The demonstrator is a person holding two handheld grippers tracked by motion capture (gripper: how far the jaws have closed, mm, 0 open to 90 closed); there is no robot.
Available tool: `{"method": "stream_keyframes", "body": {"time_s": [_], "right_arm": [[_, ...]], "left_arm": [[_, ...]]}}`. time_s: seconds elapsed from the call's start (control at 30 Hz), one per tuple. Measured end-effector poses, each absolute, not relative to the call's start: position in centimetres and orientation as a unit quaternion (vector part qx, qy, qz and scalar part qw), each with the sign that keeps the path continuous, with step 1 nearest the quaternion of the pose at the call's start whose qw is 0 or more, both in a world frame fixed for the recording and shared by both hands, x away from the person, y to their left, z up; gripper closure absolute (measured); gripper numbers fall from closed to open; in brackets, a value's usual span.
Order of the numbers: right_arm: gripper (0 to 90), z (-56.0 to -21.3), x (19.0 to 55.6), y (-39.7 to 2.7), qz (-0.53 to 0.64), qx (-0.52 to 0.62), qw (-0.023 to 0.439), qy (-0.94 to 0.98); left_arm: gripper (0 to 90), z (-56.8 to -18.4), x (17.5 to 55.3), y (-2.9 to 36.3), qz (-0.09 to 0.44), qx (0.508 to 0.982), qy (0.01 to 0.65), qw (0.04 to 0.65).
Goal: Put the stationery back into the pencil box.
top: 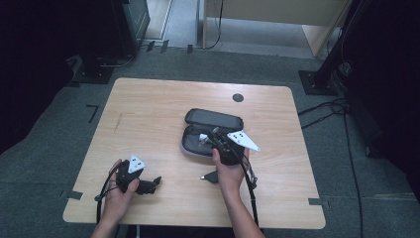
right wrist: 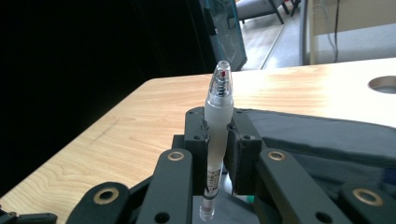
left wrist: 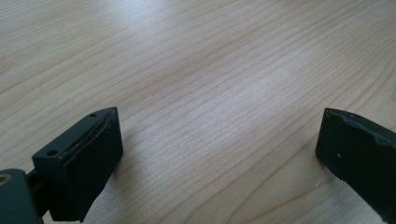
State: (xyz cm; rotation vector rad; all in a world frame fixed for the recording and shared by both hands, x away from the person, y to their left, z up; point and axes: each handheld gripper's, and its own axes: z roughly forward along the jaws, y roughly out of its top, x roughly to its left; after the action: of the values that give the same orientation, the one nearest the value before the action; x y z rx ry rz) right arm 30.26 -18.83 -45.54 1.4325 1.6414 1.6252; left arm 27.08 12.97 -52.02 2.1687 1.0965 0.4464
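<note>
Pen [right wrist: 218, 122] in R fingers [right wrist: 200, 140], (over case [right wrist: 322, 135])

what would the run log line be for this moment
left gripper: open, low over table | right gripper: shut on pen, above open pencil case | stage: pen carried at case

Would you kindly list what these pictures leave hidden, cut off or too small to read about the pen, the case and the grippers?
- Pen: lower end cut off by the bottom edge in the right gripper view; label print too small.
- Case: contents in the high view too small, partly covered by the right gripper.
- Small dark thing on the table, high view: too small to identify.
- Left gripper: body cut off by the frame edges in its own view.
</note>
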Motion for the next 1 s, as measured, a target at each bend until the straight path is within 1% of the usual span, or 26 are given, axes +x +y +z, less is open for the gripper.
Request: {"method": "stream_keyframes", "body": {"time_s": [0.1,0.23,0.37,0.5,0.57,0.6,0.83,1.0], "right_arm": [[79.9,-46.3,30.8,-18.5,0.589,0.520,0.195,0.587],[79.6,-47.2,31.2,-18.5,0.583,0.524,0.189,0.592],[75.7,-47.4,31.2,-19.3,0.579,0.528,0.175,0.596],[74.6,-47.4,30.9,-20.4,0.569,0.528,0.173,0.607],[81.2,-47.6,30.7,-21.0,0.561,0.531,0.164,0.614],[82.3,-47.7,30.7,-21.3,0.552,0.534,0.167,0.618],[81.8,-48.1,30.5,-22.5,0.536,0.541,0.163,0.627],[78.5,-47.9,29.6,-22.6,0.533,0.526,0.177,0.639]], "left_arm": [[0.8,-52.0,27.1,13.0,0.170,0.828,0.420,0.330],[0.8,-52.0,27.1,13.0,0.170,0.829,0.419,0.329],[0.8,-52.0,27.1,13.0,0.170,0.829,0.419,0.329],[0.8,-52.0,27.1,13.0,0.170,0.831,0.416,0.327],[0.8,-52.0,27.1,13.0,0.170,0.831,0.416,0.328],[0.8,-52.0,27.1,13.0,0.169,0.831,0.415,0.328],[0.8,-52.0,27.1,13.0,0.169,0.832,0.415,0.328],[0.8,-52.0,27.0,13.0,0.169,0.832,0.414,0.329]]}}
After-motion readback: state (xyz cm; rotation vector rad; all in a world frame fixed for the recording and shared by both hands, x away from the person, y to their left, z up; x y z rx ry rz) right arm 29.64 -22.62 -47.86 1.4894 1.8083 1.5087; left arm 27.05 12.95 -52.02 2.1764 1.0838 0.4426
